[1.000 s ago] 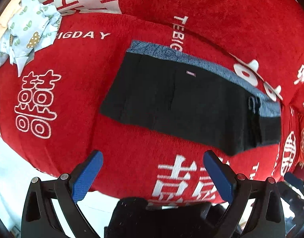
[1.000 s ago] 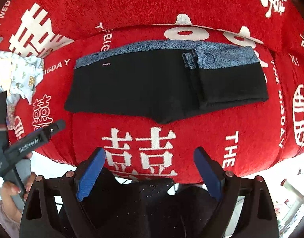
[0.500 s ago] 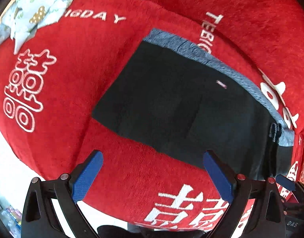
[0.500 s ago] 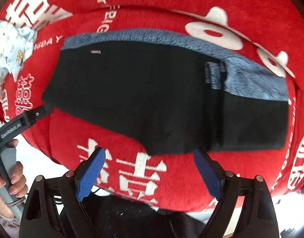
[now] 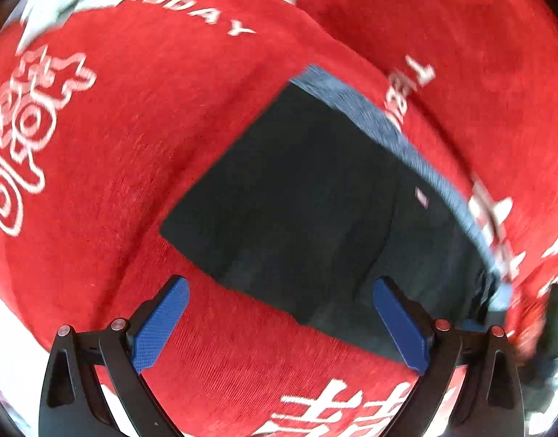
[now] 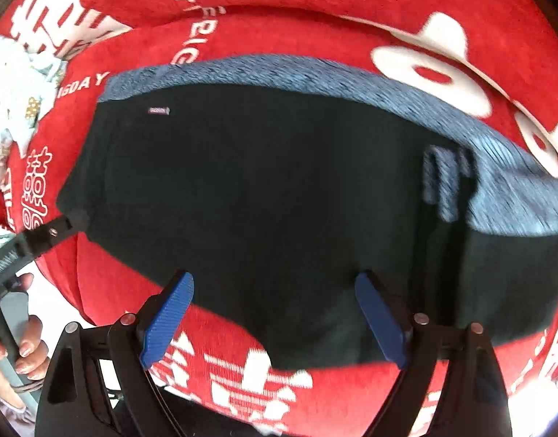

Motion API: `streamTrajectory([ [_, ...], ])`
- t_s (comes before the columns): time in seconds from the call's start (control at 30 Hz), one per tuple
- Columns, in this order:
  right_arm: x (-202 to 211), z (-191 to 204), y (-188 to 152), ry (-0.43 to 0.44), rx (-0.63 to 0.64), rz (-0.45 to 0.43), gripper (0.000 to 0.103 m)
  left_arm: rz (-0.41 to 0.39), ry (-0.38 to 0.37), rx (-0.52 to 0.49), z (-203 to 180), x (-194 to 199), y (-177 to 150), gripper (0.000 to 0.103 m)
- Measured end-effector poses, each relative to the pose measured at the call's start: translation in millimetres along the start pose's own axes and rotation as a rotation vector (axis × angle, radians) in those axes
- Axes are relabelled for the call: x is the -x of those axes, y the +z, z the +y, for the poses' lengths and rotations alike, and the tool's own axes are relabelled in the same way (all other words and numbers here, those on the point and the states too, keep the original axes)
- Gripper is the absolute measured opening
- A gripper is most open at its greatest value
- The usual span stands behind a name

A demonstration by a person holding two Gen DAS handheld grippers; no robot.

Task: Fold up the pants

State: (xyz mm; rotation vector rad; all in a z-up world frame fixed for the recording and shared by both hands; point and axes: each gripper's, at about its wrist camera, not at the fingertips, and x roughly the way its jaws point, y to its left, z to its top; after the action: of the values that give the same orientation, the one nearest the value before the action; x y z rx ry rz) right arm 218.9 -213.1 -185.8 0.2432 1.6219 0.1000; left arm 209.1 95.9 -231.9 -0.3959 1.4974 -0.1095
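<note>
Black pants (image 5: 315, 204) with a blue-grey waistband (image 5: 380, 123) lie flat on a red cushion (image 5: 133, 145); their right end is folded over (image 6: 497, 262). My left gripper (image 5: 279, 291) is open and empty, just above the pants' near hem. My right gripper (image 6: 275, 287) is open and empty over the pants' (image 6: 260, 189) near edge. The left gripper also shows in the right wrist view (image 6: 42, 236), at the pants' left corner.
The cushion carries white characters and letters (image 6: 257, 371). A light patterned cloth (image 6: 13, 83) lies at the far left of the cushion. A red backrest (image 5: 460, 36) rises behind. The cushion's front edge drops to a pale floor (image 5: 9, 313).
Both grippers have moved forward and down toward the pants, which now fill more of each view. Both stay open.
</note>
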Motion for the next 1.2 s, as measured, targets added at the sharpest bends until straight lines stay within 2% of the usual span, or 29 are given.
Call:
streamTrajectory([
  [0.1, -14, -4, -2, 0.015, 0.006, 0.002, 0.093, 0.009, -0.111, 0.088, 23, -9, 0, 0.101],
  [0.13, -14, -4, -3, 0.03, 0.01, -0.005, 0.099, 0.015, -0.155, 0.104, 27, -12, -3, 0.101],
  [0.2, -13, -4, -6, 0.06, 0.013, -0.014, 0.102, 0.013, -0.237, 0.137, 32, -20, -7, 0.101],
  [0.3, -14, -2, -7, 0.058, 0.029, -0.016, 0.103, -0.025, -0.308, 0.115, 21, -21, -5, 0.101],
  [0.4, -15, -1, -10, 0.059, 0.043, -0.025, 0.103, -0.051, -0.329, 0.129, 13, -20, -3, 0.101],
  [0.53, -15, -1, -13, 0.07, 0.05, -0.033, 0.103, -0.11, -0.406, 0.133, 9, -2, -2, 0.101],
  [0.57, -15, -2, -12, 0.073, 0.048, -0.034, 0.103, -0.108, -0.38, 0.124, 6, -4, -1, 0.101],
  [0.67, -16, -4, -12, 0.067, 0.058, -0.031, 0.103, -0.03, -0.266, 0.153, 7, -32, 4, 0.098],
  [0.7, -15, -2, -12, 0.061, 0.068, -0.022, 0.103, -0.061, -0.24, 0.148, 4, -29, 4, 0.097],
  [0.73, -14, -1, -10, 0.062, 0.07, -0.016, 0.103, -0.081, -0.183, 0.118, -3, -24, 5, 0.082],
  [0.77, -8, -2, -8, 0.073, 0.059, -0.011, 0.103, -0.091, -0.113, 0.087, -9, -23, 6, 0.057],
  [0.8, -3, -4, -5, 0.093, 0.042, -0.013, 0.103, -0.105, -0.03, 0.048, -15, -21, 7, 0.05],
  [0.87, 14, -7, 7, 0.135, 0.012, -0.029, 0.103, -0.145, 0.026, -0.012, -25, -13, 4, 0.036],
  [0.93, 32, -3, 26, 0.175, 0.015, -0.041, 0.103, -0.216, 0.144, -0.183, -50, -6, -6, 0.034],
  [0.97, 41, 4, 41, 0.209, 0.028, -0.041, 0.103, -0.271, 0.23, -0.31, -67, -3, -16, 0.034],
  [1.03, 52, 21, 68, 0.266, 0.063, -0.029, 0.103, -0.331, 0.336, -0.467, -88, -4, -33, 0.034],
  [1.1, 53, 53, 100, 0.32, 0.135, 0.027, 0.103, -0.363, 0.383, -0.536, -97, -5, -40, 0.034],
  [1.13, 47, 79, 118, 0.344, 0.192, 0.087, 0.103, -0.372, 0.394, -0.554, -96, -5, -43, 0.034],
  [1.2, 33, 114, 133, 0.355, 0.261, 0.166, 0.103, -0.384, 0.406, -0.581, -97, -4, -46, 0.034],
])
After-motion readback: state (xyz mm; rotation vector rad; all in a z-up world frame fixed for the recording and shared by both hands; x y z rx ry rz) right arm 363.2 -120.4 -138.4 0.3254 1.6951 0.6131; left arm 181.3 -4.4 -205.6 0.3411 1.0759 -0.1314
